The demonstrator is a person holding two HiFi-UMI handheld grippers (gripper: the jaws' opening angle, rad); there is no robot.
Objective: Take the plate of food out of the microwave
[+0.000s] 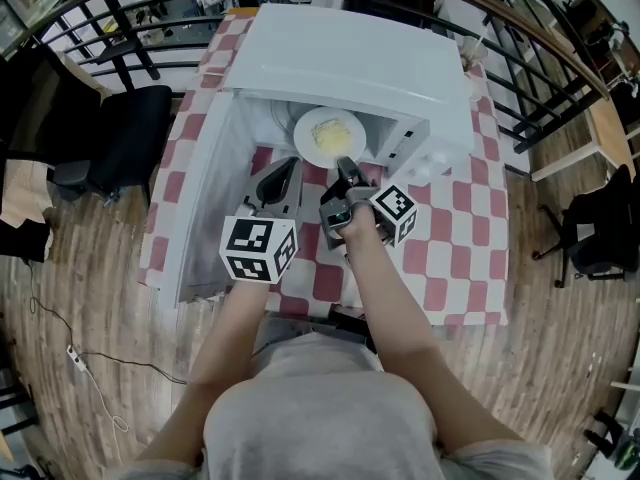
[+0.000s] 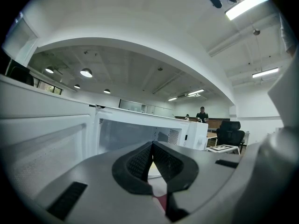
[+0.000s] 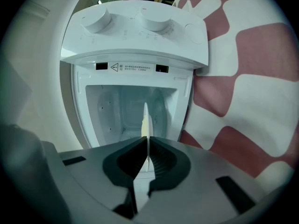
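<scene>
Right gripper (image 1: 343,164) clamped on near rim of round white plate (image 1: 316,126); pale yellow food (image 1: 335,138) on it. Plate sits in open microwave (image 1: 350,58) mouth. Left gripper (image 1: 281,176) jaws together, empty, alongside.

This is an open-plan office: strip ceiling lights (image 2: 264,72), a black office chair (image 2: 230,133) far right, a wooden floor (image 1: 90,298), black railings (image 1: 530,48), and a checked-cloth table (image 1: 460,238) bearing a white microwave (image 1: 350,68).
</scene>
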